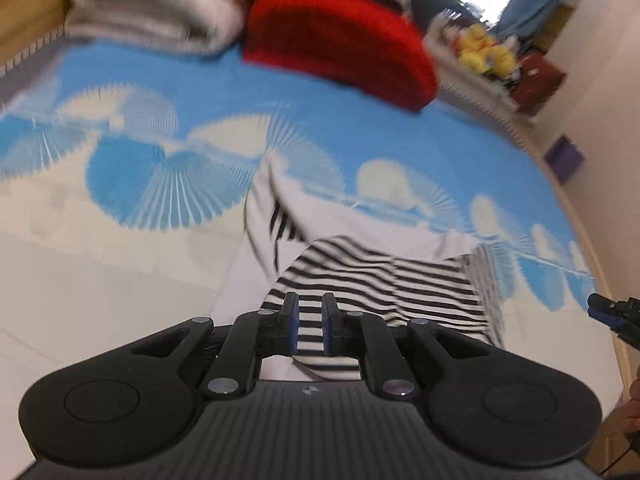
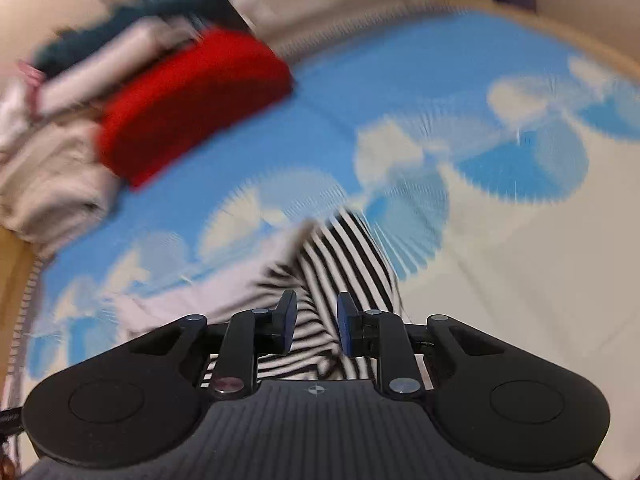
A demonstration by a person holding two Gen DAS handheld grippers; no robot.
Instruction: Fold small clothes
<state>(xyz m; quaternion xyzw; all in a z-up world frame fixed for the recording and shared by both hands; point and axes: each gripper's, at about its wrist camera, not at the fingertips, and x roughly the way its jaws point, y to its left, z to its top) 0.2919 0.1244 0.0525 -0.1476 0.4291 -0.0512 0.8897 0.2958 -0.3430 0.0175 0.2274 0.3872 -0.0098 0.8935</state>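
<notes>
the biggest thing in both views is the mat with a blue and white fan pattern, which fills the middle of each frame; both pictures are blurred. at the top of the left wrist view lies a pile of pale folded cloth in the upper left, and just right of it a red folded cloth. in the right wrist view the same red cloth is in the upper left and the pale pile at the left edge. some yellow soft toys are in the upper right of the left view, too blurred to tell more.

the striped garment, black and white with a plain white part, is in the lower middle of both views, on the mat and reaching up to the tools.

the left gripper sits at the bottom centre of its view. its jaws are nearly closed, with striped cloth between the blue pads, so it holds the garment.

the right gripper is at the bottom centre of its view. its jaws stand a little apart with striped cloth between them; i cannot tell if the pads press on it. its tip shows also at the right edge of the left view.
</notes>
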